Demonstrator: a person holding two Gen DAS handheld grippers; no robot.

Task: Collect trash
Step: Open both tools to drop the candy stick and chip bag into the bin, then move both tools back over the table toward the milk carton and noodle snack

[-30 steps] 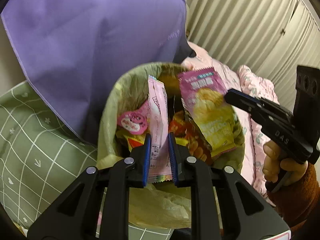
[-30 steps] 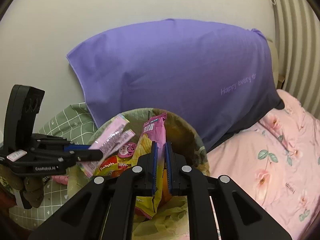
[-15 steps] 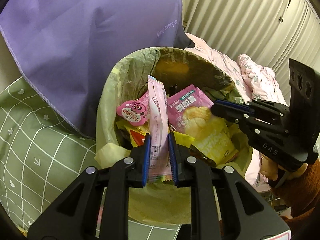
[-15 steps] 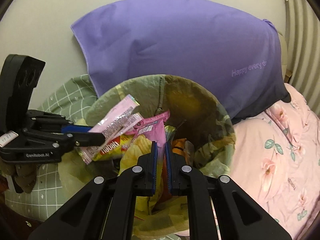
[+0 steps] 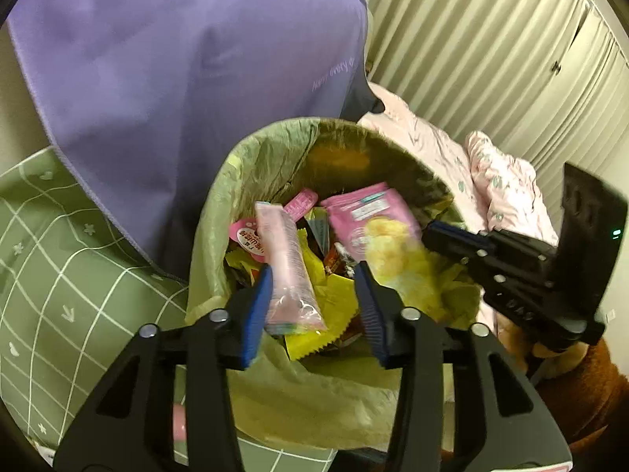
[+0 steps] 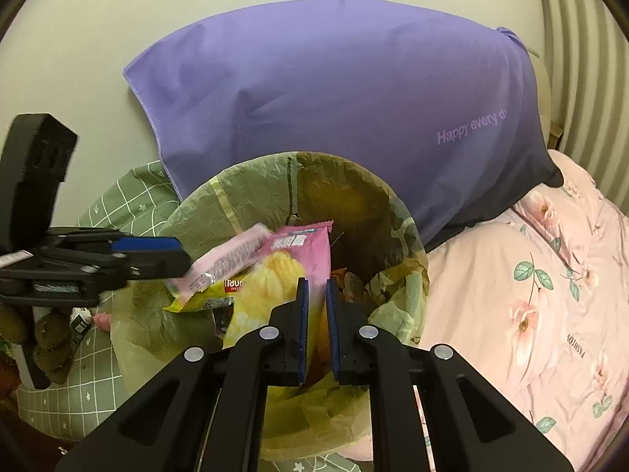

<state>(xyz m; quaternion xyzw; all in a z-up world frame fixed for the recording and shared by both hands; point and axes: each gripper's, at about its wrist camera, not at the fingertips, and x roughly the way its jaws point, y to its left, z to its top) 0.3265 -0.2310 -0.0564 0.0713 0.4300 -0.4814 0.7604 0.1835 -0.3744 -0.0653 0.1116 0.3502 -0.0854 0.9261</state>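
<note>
Pink wrapper (image 5: 289, 275) over bin (image 5: 251, 165), left gripper (image 5: 314, 299) opening, apparently loose; right gripper (image 6: 315, 314) opening, chip bag (image 6: 283, 275) between.

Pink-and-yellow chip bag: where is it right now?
In the right wrist view the chip bag hangs over the lined trash bin, left of the opening right gripper, beside the pale pink wrapper.

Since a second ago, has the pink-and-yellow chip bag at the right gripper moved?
Yes. The chip bag has gone down: its top stood above the trash bin's rim and now lies inside it. The right gripper is opening over it.
</note>
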